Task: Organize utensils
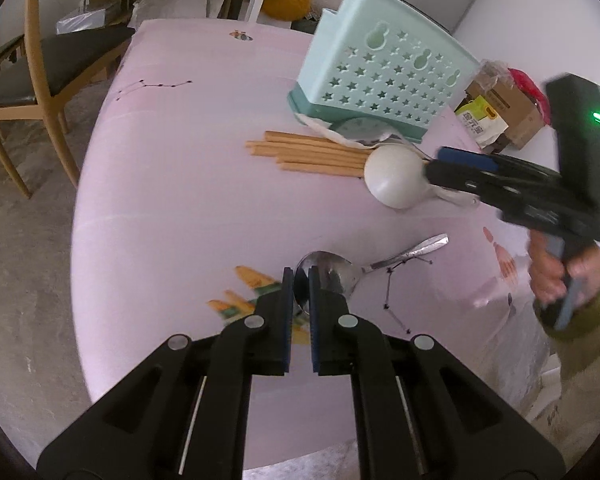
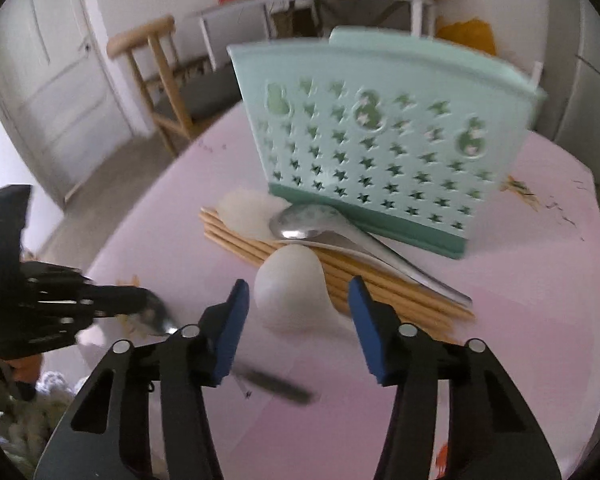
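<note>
My left gripper is shut on the bowl rim of a metal spoon, whose handle points right over the pink tablecloth. In the right wrist view the same gripper is at the left with that spoon. My right gripper is open astride the bowl of a white spoon, with a gap at each pad. From the left wrist view the right gripper is just behind that white spoon. Wooden chopsticks lie in front of a mint star-holed caddy.
A second metal spoon and another white spoon rest on the chopsticks against the caddy's base. A wooden chair stands left of the table. A cardboard box sits at the far right. A person's hand holds the right gripper's handle.
</note>
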A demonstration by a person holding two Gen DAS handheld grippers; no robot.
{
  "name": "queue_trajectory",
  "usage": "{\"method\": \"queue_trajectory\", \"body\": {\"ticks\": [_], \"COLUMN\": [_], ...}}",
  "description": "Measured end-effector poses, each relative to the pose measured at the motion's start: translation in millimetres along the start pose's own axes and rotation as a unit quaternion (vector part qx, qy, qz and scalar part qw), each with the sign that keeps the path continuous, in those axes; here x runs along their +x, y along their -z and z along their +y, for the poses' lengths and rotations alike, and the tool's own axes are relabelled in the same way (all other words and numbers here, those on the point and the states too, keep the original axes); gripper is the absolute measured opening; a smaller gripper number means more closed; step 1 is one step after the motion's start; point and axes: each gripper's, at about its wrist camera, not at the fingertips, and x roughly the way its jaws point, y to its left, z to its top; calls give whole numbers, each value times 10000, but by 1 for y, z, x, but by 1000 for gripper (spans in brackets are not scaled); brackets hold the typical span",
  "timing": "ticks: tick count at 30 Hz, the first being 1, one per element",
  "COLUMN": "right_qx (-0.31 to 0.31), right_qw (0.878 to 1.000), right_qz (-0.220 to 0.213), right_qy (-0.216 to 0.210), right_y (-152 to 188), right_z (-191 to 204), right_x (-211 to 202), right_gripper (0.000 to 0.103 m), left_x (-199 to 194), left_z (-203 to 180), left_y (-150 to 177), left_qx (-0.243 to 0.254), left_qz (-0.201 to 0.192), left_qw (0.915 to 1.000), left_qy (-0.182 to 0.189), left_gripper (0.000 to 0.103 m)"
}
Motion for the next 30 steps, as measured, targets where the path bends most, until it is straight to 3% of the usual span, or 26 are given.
{"method": "queue_trajectory", "body": {"ticks": [3,8,14,22,30], "right_qx": [-112,-614,-1228,-1910,-2077], "right_qw": [9997,9976,9900,9733,9702], "right_qz": [195,128,95,59,-269], "right_qy": [-38,306,681,1272,1223], "right_y": [-5,0,18,26,29], "right_z": [5,29,58,95,101], "right_x": [11,-4,-28,-9,-12], "right_gripper": [41,34,12,11,7], "left_x": [-1,-4,-6,-7,-8], "left_z": [7,12,16,16,16], "left_y": [2,5,7,8,11], "left_qx": [-33,-44,-128,-171,-242], "left_qz": [-31,-98,-152,-207,-385], "left_qw": [9999,9998,9996,9995,9989], "left_qy": [91,154,223,154,111], "left_gripper": [6,5,5,5,5]}}
